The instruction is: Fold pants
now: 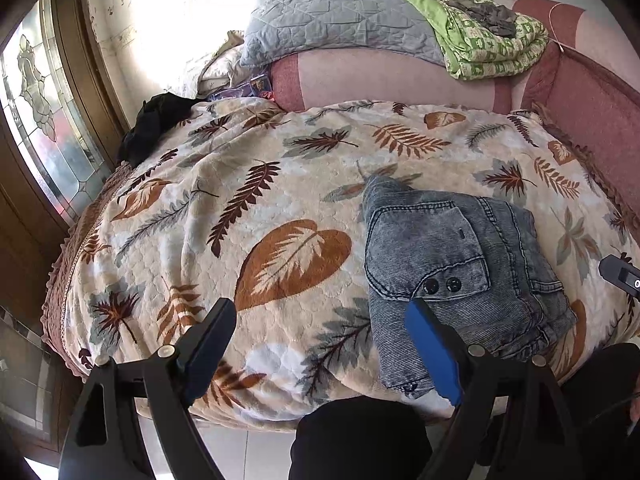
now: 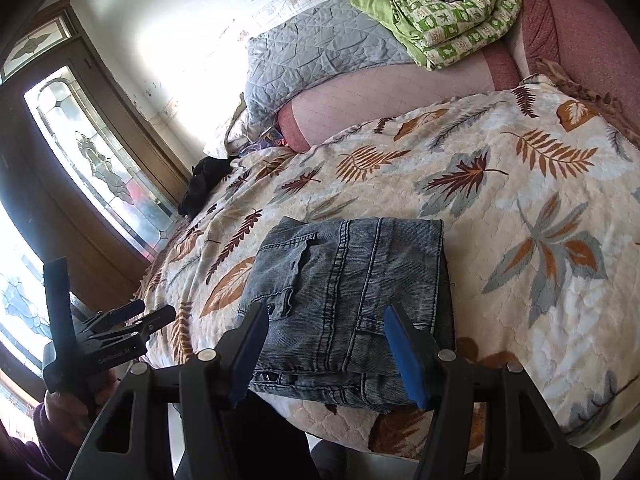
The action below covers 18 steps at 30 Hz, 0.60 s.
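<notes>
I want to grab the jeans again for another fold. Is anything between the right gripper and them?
Nothing visible. The right gripper hangs open right over the near edge of the folded jeans, with only denim and the leaf blanket below. The left gripper is off to the side, clear of the path.

I see a cream blanket (image 1: 280,184) printed with brown and grey leaves, spread over the bed. Behind it runs a pink headboard (image 1: 380,78), with a grey quilted pillow (image 1: 332,20) leaning on top and a folded green patterned quilt (image 1: 492,40) just beside it. A dark crumpled cloth (image 1: 154,124) lies at the blanket's far left corner, near a wooden door with leaded glass (image 1: 36,92).
</notes>
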Motion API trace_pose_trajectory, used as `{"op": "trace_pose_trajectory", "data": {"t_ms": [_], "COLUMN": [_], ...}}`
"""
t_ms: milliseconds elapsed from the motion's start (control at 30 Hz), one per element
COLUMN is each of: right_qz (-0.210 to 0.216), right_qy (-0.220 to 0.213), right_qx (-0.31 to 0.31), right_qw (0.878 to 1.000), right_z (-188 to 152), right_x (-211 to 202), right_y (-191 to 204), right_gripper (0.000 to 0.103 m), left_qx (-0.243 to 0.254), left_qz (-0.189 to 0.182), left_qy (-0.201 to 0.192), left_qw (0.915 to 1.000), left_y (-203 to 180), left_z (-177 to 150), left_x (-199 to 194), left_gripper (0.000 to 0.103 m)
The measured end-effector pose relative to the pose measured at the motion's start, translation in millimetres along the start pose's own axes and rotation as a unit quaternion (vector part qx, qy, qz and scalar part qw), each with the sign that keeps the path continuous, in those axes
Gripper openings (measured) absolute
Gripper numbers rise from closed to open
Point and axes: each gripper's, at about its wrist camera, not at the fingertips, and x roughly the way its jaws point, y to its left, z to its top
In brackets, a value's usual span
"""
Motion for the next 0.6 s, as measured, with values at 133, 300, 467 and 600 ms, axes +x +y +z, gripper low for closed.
{"op": "trace_pose_trajectory", "data": {"t_ms": [133,300,467,600], "right_qz": [-0.004,-0.008,-0.013,-0.017], "right_qy": [0.007,0.015,0.023,0.028], "right_qx": [0.005,0.009,0.008,0.013], "right_qw": [1.000,1.000,1.000,0.999], "right_z": [-2,-3,-3,-4], "right_x": [5,10,17,22], "right_y": [-3,-4,-5,-9], "right_gripper": [0.064,0.064,0.065,0.065], "left_qx": [-0.004,-0.006,-0.007,-0.008], "left_qz": [0.001,0.000,0.001,0.003], "left_qy": [0.006,0.012,0.018,0.023], "left_qw": [1.0000,0.9999,0.9998,0.9997], "left_y": [3,6,7,9], "left_z": [-2,-3,-4,-4], "left_x": [6,11,19,25], "left_gripper": [0.087,0.087,0.087,0.087]}}
